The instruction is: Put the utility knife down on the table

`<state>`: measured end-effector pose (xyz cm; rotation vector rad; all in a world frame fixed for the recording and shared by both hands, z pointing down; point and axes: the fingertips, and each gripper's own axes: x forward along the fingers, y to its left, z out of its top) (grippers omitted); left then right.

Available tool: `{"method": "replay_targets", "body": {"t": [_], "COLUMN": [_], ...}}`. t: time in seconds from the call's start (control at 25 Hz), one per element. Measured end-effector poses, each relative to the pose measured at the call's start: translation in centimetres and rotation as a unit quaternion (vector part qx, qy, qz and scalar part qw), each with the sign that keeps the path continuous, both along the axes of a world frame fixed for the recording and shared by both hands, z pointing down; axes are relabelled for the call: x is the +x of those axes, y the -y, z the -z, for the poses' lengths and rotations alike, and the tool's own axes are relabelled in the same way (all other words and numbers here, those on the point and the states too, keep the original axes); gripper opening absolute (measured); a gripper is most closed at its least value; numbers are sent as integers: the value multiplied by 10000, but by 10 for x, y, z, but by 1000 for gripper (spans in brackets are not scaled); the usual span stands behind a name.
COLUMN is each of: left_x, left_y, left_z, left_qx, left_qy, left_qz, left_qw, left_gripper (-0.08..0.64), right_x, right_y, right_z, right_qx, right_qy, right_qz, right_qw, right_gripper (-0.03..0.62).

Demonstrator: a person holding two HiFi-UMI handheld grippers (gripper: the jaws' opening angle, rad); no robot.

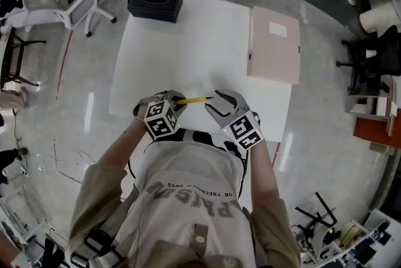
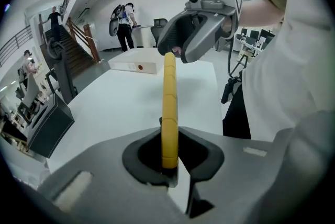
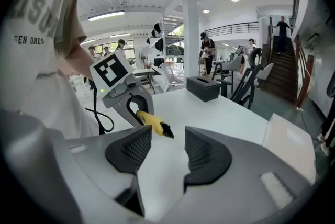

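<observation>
Left gripper (image 2: 169, 164) clamps the one utility knife (image 2: 169, 94); right gripper (image 3: 165, 140) gapes empty.

A white table (image 1: 163, 54) stands on glossy floor (image 1: 81, 135) near office chairs (image 1: 72, 0) and a staircase (image 3: 287, 68), under strip lights (image 3: 106, 15).

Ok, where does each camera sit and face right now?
Head view: on the person's head, steeply down at the table; shows forearms, shirt, left tongs, right tongs.
Left gripper view: on left tongs, facing right tongs and shirt; jaws shut on the utility knife.
Right gripper view: on right tongs, jaws open, facing left tongs, shirt.
Shared: all show the utility knife.
</observation>
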<state>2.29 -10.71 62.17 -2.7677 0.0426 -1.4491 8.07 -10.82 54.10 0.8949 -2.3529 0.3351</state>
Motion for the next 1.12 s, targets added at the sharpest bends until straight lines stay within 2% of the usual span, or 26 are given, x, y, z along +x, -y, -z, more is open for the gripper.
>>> {"method": "replay_targets", "body": {"t": [0.2,0.44,0.76,1.12], "left_x": [-3,-6,-2,-5], "left_y": [-8,-15,-21,-25], "left_z": [-9,-18,-30,-38], "left_qx": [-54,-41,102,-30], "left_qy": [114,316,569,880], "left_qz": [-181,-505,-903,-1217], "left_qw": [9998,9982,9942,9886], "left_gripper": [44,44,44,44], "right_x": [-12,-22,-32,-33], "right_y": [-15,-27,-37,-44], "right_z": [-22,-40,-59,-81], "right_qx": [-236,-320,-542,-792], "right_qy": [-651,-1291,-1732,-2159], "right_qz": [680,1446,2120,2566], "right_qw": [9953,9805,9603,9388], "right_gripper": [198,190,156,119]}}
